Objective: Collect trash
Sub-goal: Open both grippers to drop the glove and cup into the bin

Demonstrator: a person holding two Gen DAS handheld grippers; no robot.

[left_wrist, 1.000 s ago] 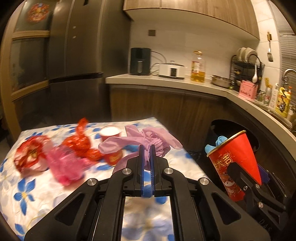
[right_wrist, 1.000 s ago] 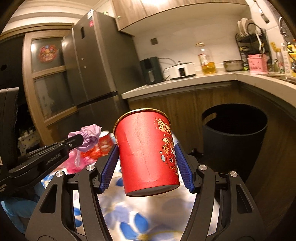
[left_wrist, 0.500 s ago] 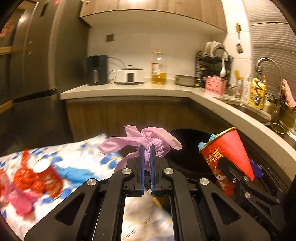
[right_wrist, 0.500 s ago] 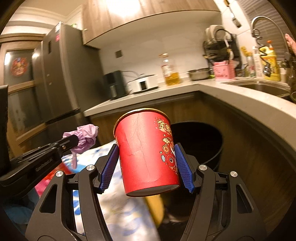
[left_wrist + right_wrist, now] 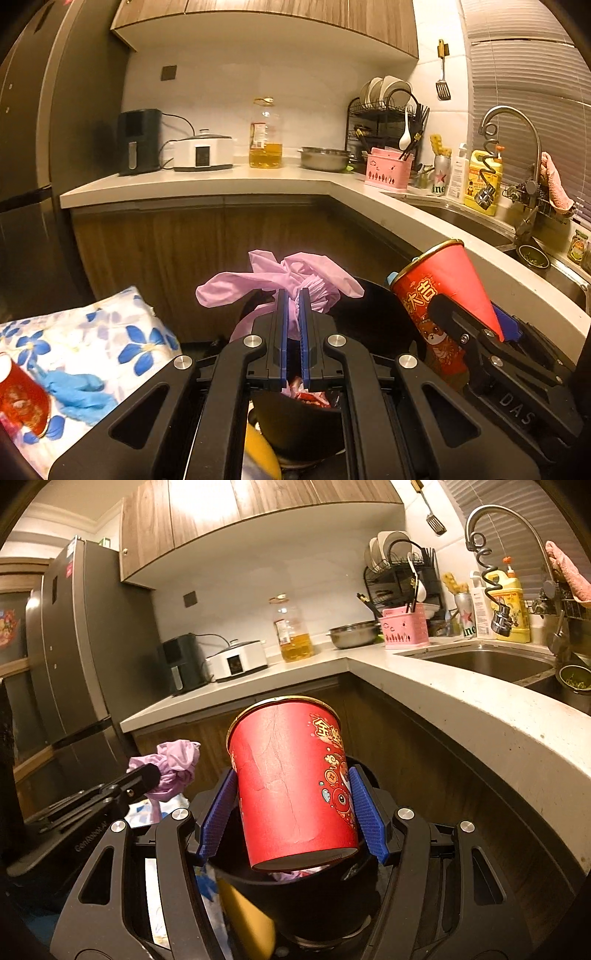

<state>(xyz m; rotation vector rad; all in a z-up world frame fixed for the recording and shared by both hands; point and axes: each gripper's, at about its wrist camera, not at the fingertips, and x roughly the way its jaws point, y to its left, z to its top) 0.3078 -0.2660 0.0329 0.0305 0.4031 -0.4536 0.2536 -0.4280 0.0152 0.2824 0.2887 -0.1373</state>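
I am looking out along both grippers into a dim, warm-lit kitchen. My left gripper [image 5: 292, 295] has its blue fingers [image 5: 282, 325] pressed nearly together, pinching a crumpled purple glove [image 5: 291, 278] that bunches above the fingertips. My right gripper [image 5: 291, 808] has its fingers [image 5: 218, 819] spread wide around a red paper cup [image 5: 291, 786] printed with gold and cartoon designs; the cup sits upright but tilted between the two blue pads, which press on its sides. Both held items hang over a black trash bin [image 5: 314, 890] that stands beside the wooden lower cabinets; some red and pale scraps show inside it, and I can see something yellow at the bin's near side, though I cannot tell what it is. In the left view, at the lower left, lies a white cloth with blue flowers [image 5: 110, 332], carrying a blue glove [image 5: 79, 391] and, at the frame edge, another red cup [image 5: 20, 400]. Behind, a pale worktop [image 5: 229, 182] wraps around the corner, holding a black appliance [image 5: 138, 140], a white cooker [image 5: 203, 151], an oil bottle [image 5: 265, 134], a steel bowl [image 5: 325, 158], a pink utensil holder [image 5: 388, 171] and a dish rack [image 5: 384, 114], with a sink faucet [image 5: 511, 122] at the right.
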